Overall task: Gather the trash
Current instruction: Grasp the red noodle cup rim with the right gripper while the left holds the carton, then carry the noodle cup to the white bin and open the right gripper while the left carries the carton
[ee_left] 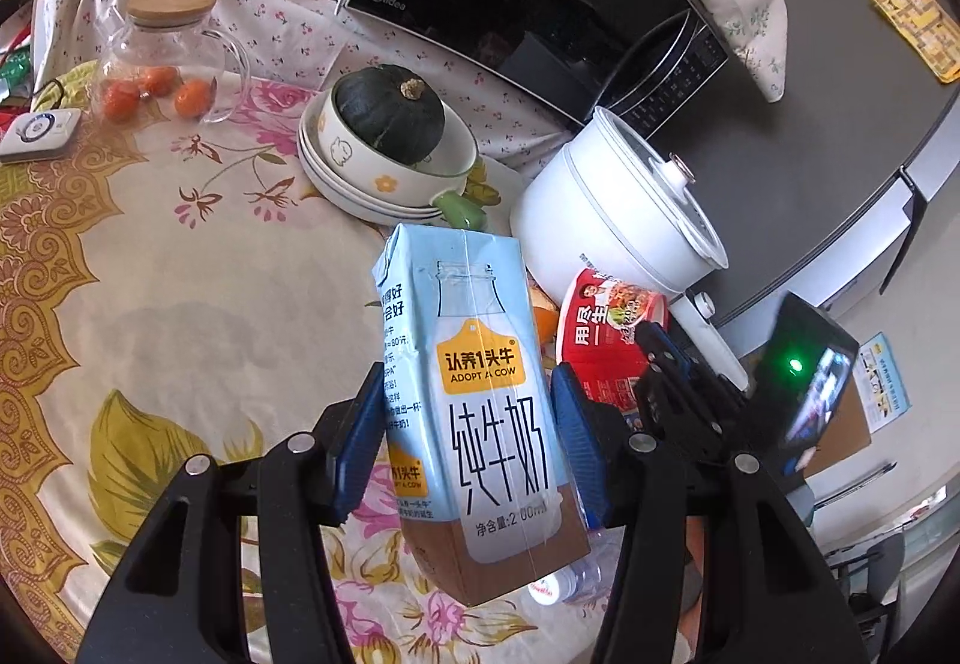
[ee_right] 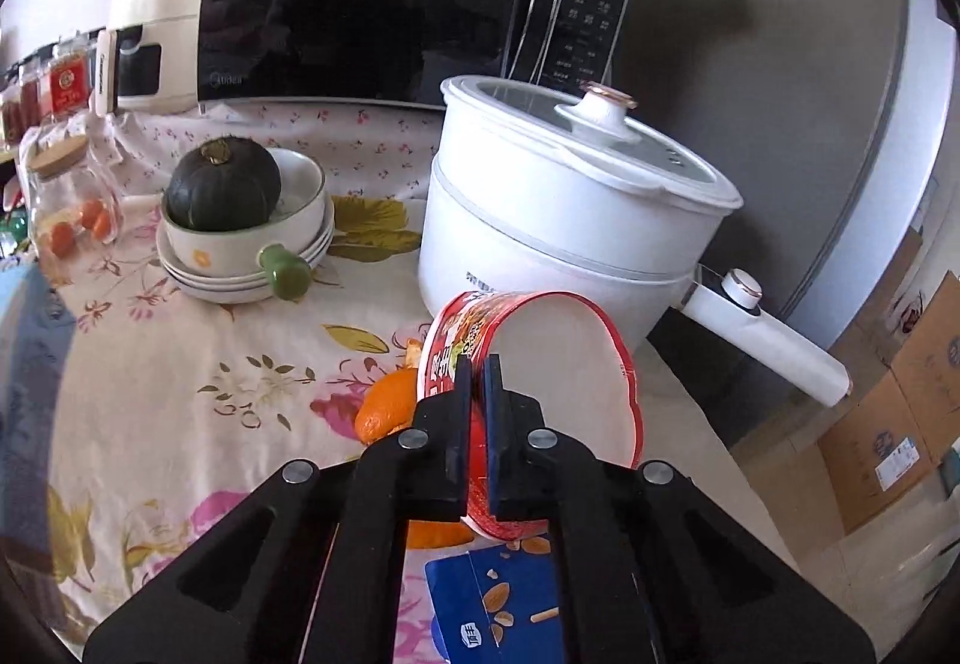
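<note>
A pale blue milk carton (ee_left: 486, 412) stands upright between the blue pads of my left gripper (ee_left: 468, 382), which is shut on its sides and holds it above the flowered tablecloth (ee_left: 210, 292). To its right a red instant-noodle cup (ee_left: 600, 340) lies tilted on its side. My right gripper (ee_right: 480, 367) is shut on the wall of that noodle cup (ee_right: 558, 364), one finger inside its white interior and one outside. Orange peel (ee_right: 387, 406) lies just left of the cup. A blue snack packet (ee_right: 498, 598) lies under my right gripper.
A white electric pot (ee_right: 570, 208) with a long handle stands right behind the cup. A bowl holding a dark green squash (ee_right: 222, 190) sits on stacked plates to the left. A black microwave (ee_right: 372, 3) lines the back. A glass jar (ee_left: 162, 57) stands far left. A clear plastic bottle (ee_left: 576, 574) lies under the carton.
</note>
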Available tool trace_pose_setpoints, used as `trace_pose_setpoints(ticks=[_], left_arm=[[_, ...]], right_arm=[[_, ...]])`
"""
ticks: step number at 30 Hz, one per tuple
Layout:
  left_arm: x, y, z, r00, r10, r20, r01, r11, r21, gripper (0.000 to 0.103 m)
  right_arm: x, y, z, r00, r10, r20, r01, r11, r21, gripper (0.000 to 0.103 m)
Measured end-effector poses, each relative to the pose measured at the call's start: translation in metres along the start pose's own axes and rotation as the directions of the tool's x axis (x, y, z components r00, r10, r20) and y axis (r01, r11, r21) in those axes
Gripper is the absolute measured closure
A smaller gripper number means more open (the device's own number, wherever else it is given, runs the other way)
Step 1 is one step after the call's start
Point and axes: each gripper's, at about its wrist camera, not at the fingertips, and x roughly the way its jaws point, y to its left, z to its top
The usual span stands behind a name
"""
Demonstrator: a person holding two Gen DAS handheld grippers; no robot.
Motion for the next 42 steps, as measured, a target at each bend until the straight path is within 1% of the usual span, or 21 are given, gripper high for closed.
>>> trace_pose_setpoints(ticks=[4,12,17,25,29,35,39,42], left_arm=[[0.001,-0.002,-0.002,1.000,-0.002,-0.003,0.002,1.000,0.008,0.049],[-0.002,-0.009,-0.006,1.000,-0.011,0.001,0.011,0.999,0.030,0.049],[-0.003,-0.015,-0.010,1.000,-0.023,-0.003,0.023,0.999,0.041,0.049],[-0.004,-0.034,-0.024,0.998,-0.060,-0.020,0.061,0.995,0.080,0.049],[-0.003,-0.048,-0.033,0.996,-0.082,-0.031,0.085,0.991,0.107,0.049],[-0.006,-0.075,-0.052,0.992,-0.118,-0.039,0.123,0.977,0.174,0.049],[-0.008,-0.094,-0.067,0.989,-0.139,-0.043,0.145,0.963,0.228,0.049],[-0.006,-0.106,-0.078,0.986,-0.153,-0.063,0.164,0.953,0.254,0.049]], right_arm=[[-0.017,-0.003,-0.003,0.999,-0.009,0.037,0.009,1.000,0.000,0.101],[-0.049,-0.008,0.004,0.993,-0.033,0.113,0.031,0.999,0.018,0.101],[-0.071,-0.019,0.003,0.989,-0.057,0.139,0.053,0.998,0.036,0.101],[-0.097,-0.039,-0.011,0.984,-0.102,0.144,0.094,0.994,0.058,0.101],[-0.112,-0.052,-0.023,0.983,-0.120,0.143,0.108,0.990,0.088,0.101],[-0.132,-0.075,-0.046,0.979,-0.158,0.129,0.143,0.982,0.124,0.101],[-0.145,-0.091,-0.062,0.974,-0.193,0.116,0.177,0.975,0.137,0.101],[-0.156,-0.104,-0.076,0.971,-0.217,0.102,0.200,0.968,0.151,0.101]])
